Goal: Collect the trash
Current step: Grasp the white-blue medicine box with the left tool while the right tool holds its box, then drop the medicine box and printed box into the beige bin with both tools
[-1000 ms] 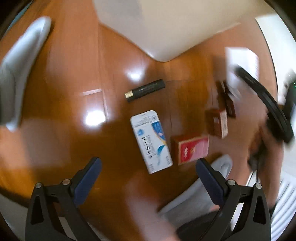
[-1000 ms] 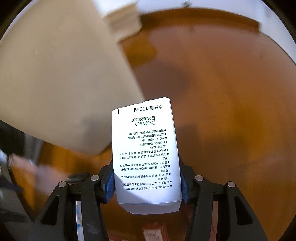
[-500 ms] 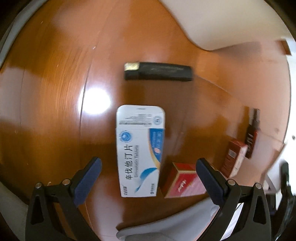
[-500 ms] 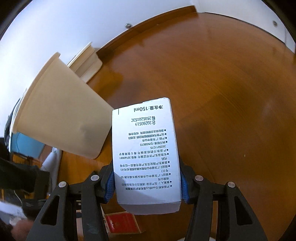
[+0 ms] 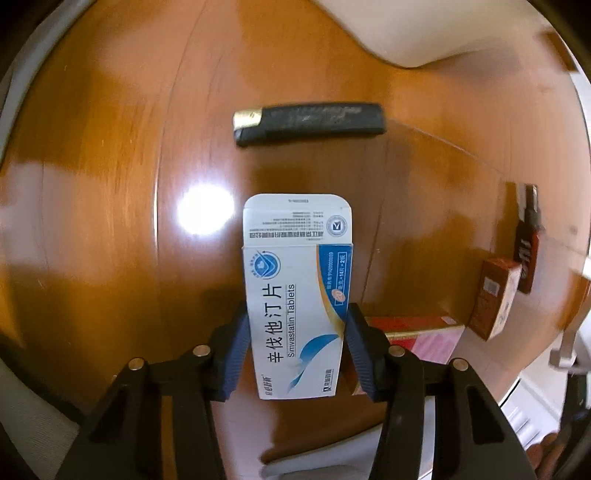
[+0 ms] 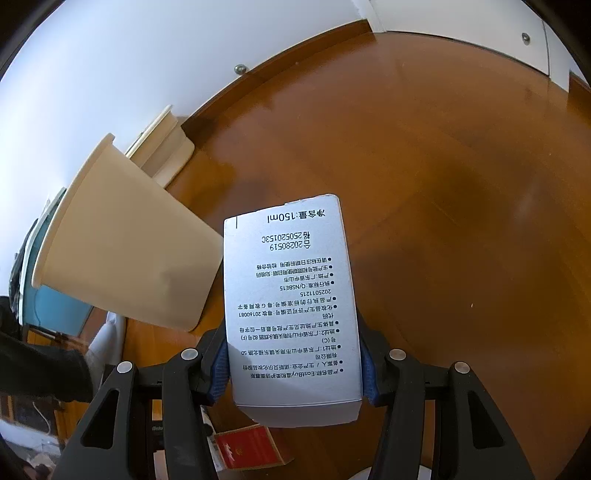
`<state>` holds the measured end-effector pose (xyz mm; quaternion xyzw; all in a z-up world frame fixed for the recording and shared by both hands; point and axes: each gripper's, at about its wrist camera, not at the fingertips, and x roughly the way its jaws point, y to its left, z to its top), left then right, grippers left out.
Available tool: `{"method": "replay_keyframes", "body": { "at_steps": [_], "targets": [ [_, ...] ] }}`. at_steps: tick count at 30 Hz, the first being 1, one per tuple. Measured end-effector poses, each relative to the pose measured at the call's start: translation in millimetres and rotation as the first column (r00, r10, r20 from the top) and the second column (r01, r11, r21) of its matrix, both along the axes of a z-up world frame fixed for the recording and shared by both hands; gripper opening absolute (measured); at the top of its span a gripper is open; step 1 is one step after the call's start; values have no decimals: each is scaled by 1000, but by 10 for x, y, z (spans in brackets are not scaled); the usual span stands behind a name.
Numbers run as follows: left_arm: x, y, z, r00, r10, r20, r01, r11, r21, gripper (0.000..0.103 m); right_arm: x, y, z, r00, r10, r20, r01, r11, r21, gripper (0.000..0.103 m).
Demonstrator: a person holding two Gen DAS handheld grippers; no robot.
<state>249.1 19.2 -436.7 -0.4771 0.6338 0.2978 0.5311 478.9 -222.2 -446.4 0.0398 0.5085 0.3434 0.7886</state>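
Note:
My left gripper (image 5: 295,350) is shut on a white and blue Simvastatin tablet box (image 5: 297,295) that lies on the brown wooden table (image 5: 110,184). My right gripper (image 6: 291,369) is shut on a white printed carton (image 6: 291,306) and holds it above the table, just right of a cream waste bin (image 6: 122,251). The bin's edge also shows at the top of the left wrist view (image 5: 424,33). A black lighter with a gold tip (image 5: 310,123) lies beyond the tablet box.
A red flat box (image 5: 424,332) lies right of the tablet box; it also shows in the right wrist view (image 6: 247,450). A small orange-red box (image 5: 496,299) and a dark red and black item (image 5: 526,247) sit near the table's right edge. A cream lid (image 6: 162,147) leans by the wall.
My left gripper moved forward over the tablet box and closed on it. My right gripper kept hold of the white carton while its view swung to show the bin and wall.

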Motion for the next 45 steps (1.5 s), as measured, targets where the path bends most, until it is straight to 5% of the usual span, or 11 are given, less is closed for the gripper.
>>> {"method": "replay_keyframes", "body": {
  "at_steps": [7,13,15,18,20,25,31,34,38,42,45],
  "targets": [
    [257,-22,614,954,-289,83,278,952,127,49,11,-21,202,999,-6,47,5,1000,18,58],
    [464,-433,1883,709,-678,194,635,733,243,49,85,188,1000,983,55,177,-77,990,117,58],
    [410,-384,2337,651,-730,209,670,681,296,49,121,506,1477,957,134,256,-181,969,169,58],
    [319,-152,2798,611,-775,162,680,618,394,49,100,1208,2020,889,306,340,-375,913,159,58],
    [235,66,3005,624,-774,109,662,597,452,49,61,1653,2191,843,387,373,-465,873,146,58],
    [137,606,3237,704,-708,61,593,633,497,49,1,2758,1930,780,562,275,-592,805,34,58],
    [251,796,3370,682,-727,72,590,606,534,49,-82,3304,1396,714,669,206,-648,743,-169,69],
    [342,847,3421,664,-743,85,587,588,556,49,-9,3254,1453,749,612,254,-589,790,-168,69],
    [611,952,3443,630,-770,102,595,562,575,49,223,2669,1719,848,432,307,-464,885,34,71],
    [1139,1171,3362,614,-783,103,610,552,568,49,576,1678,1701,964,141,227,-194,953,232,84],
    [1525,1261,3040,582,-811,51,669,514,536,49,667,1034,1494,986,42,161,-77,973,216,84]
  ]
}}
